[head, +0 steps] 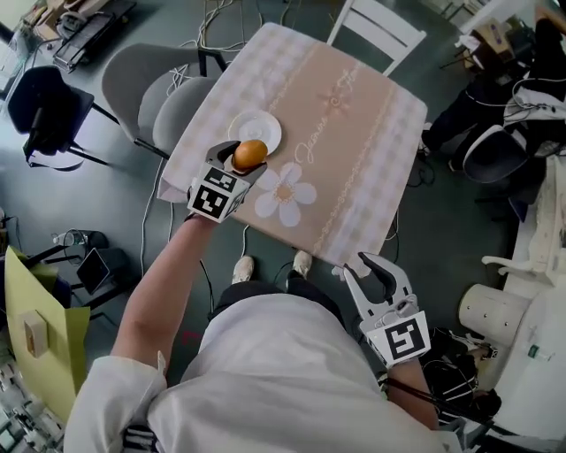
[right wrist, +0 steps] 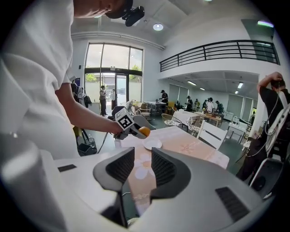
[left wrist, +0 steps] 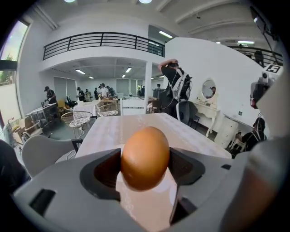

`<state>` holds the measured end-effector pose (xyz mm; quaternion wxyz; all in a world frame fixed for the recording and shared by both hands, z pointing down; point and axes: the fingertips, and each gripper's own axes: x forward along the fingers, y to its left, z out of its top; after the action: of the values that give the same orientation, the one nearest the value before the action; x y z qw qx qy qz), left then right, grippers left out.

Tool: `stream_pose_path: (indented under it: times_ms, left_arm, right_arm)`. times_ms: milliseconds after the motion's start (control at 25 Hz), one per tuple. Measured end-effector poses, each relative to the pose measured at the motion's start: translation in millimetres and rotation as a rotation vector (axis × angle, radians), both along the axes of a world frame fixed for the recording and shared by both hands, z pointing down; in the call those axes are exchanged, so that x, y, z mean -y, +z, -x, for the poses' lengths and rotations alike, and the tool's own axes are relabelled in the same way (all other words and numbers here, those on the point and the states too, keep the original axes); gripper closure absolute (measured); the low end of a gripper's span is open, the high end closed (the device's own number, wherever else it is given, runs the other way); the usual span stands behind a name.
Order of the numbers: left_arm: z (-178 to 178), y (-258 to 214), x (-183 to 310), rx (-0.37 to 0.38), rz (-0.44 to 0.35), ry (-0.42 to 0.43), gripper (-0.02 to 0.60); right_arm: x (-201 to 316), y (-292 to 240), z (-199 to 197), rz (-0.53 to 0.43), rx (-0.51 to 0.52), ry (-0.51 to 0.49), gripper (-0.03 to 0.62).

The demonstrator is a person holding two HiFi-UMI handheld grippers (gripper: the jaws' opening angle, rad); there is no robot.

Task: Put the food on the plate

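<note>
A brown egg point(head: 250, 154) is held between the jaws of my left gripper point(head: 247, 157), just above the near rim of a small white plate point(head: 258, 124). The plate sits on the near left part of a beige tablecloth with flower print point(head: 354, 133). In the left gripper view the egg point(left wrist: 145, 157) fills the gap of the left gripper point(left wrist: 145, 165), with the pads pressed on both its sides. My right gripper point(head: 371, 270) hangs off the table's near right corner, a narrow gap between its jaws and nothing in it. The right gripper view shows the right gripper point(right wrist: 143, 167), the egg point(right wrist: 144, 131) and the plate point(right wrist: 152, 144).
Two grey chairs point(head: 141, 84) stand at the table's left and a white chair point(head: 376, 26) at its far end. The person's feet point(head: 243, 265) are by the near edge. Cables run over the floor, and white furniture point(head: 531, 292) stands at the right.
</note>
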<state>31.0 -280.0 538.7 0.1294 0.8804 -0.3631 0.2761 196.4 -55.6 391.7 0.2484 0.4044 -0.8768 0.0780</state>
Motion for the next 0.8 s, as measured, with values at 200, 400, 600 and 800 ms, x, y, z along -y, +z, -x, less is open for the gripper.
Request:
stream_pose_path:
  times_ms: [200, 400, 600, 800]
  left_arm:
    - [-12.8, 33.0, 42.3, 0.116, 0.015, -0.046, 0.249]
    - [-10.6, 67.5, 79.6, 0.248, 0.045, -0.083, 0.249]
    - [-8.2, 92.9, 98.9, 0.361, 0.068, -0.081, 0.249]
    - [-8.4, 107.9, 105.4, 0.422, 0.084, -0.079, 0.247]
  right_arm:
    - [17.8, 9.7, -48.2, 0.029, -0.005, -0.003, 0.470]
    - [27.4, 15.8, -82.9, 0.055, -0.016, -0.001, 0.470]
    - [33.1, 19.7, -109.0, 0.070, -0.025, 0.019, 0.470]
    - [36.2, 24.1, -125.1, 0.079, -0.019, 0.038, 0.470]
